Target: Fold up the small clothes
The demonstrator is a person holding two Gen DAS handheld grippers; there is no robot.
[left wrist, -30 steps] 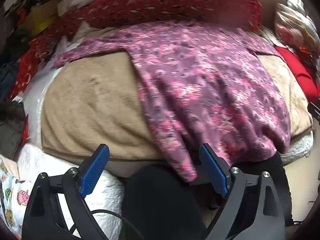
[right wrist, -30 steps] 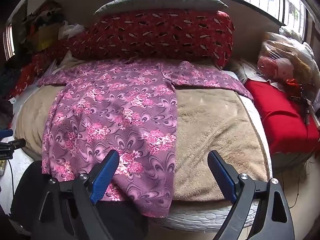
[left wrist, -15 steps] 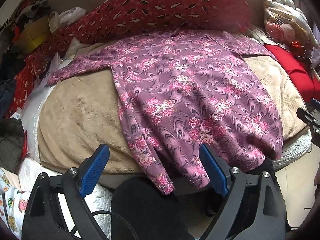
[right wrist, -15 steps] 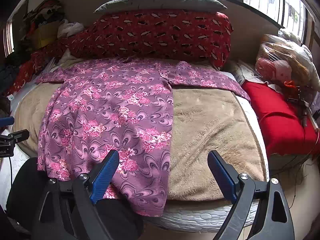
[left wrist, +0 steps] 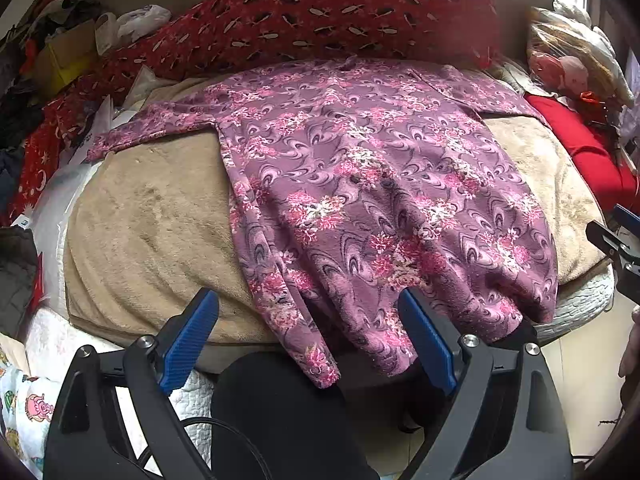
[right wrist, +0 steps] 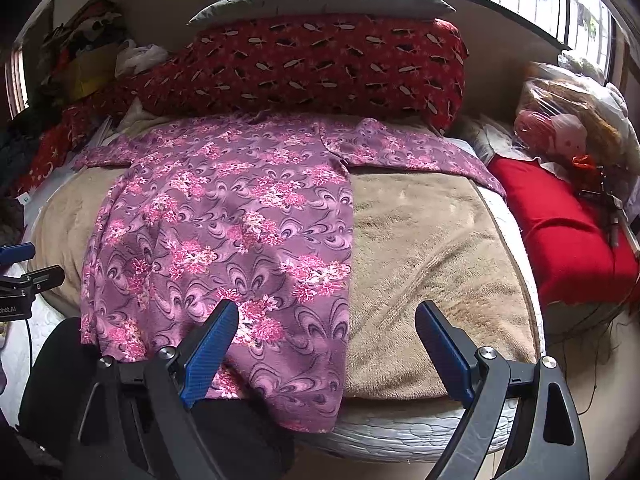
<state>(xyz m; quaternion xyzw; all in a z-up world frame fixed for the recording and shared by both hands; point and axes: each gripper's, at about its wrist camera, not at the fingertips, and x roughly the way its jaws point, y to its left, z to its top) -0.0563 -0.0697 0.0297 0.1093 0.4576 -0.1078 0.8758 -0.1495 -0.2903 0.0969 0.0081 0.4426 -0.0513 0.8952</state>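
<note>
Nearest in each wrist view, both grippers are held wide apart with nothing between the pads: the left gripper (left wrist: 308, 336) over the hem's left corner, the right gripper (right wrist: 328, 350) over its right side. The purple floral garment (right wrist: 224, 220) is spread flat on the tan blanket (right wrist: 424, 256), hem draped off the near edge of the bed, long axis running straight away toward the red patterned pillow (right wrist: 320, 64). Each hem corner is judged equally near its own gripper.

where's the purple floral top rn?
The purple floral top lies spread flat on the tan blanket, left of centre in the right wrist view, collar toward the red patterned pillow, hem draping the near edge.
</note>
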